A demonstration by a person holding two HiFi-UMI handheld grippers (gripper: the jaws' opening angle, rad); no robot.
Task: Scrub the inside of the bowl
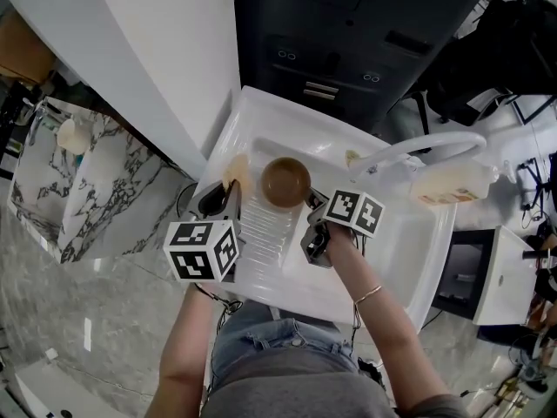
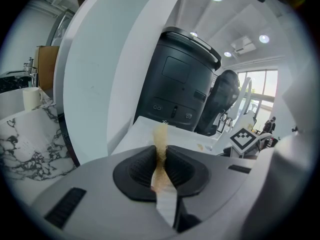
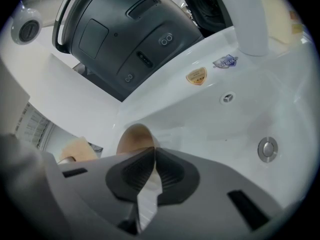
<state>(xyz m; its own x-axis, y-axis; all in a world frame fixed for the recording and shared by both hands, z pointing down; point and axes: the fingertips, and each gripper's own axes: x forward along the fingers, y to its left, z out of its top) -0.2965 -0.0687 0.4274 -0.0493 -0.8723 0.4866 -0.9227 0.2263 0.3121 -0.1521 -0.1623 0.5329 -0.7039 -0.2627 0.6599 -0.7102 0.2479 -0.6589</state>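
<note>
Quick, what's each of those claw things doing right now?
Left gripper: shut on a thin tan scrubbing pad.
Right gripper: shut on the rim of a round brown bowl.

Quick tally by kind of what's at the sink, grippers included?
hand-held gripper: 2 (left, right)
bowl: 1
sponge: 1
faucet: 1
bottle: 1
Total: 6

white faucet (image 1: 426,144) arches over the sink (image 1: 409,259); dark appliance (image 1: 348,33) stands behind.
</note>
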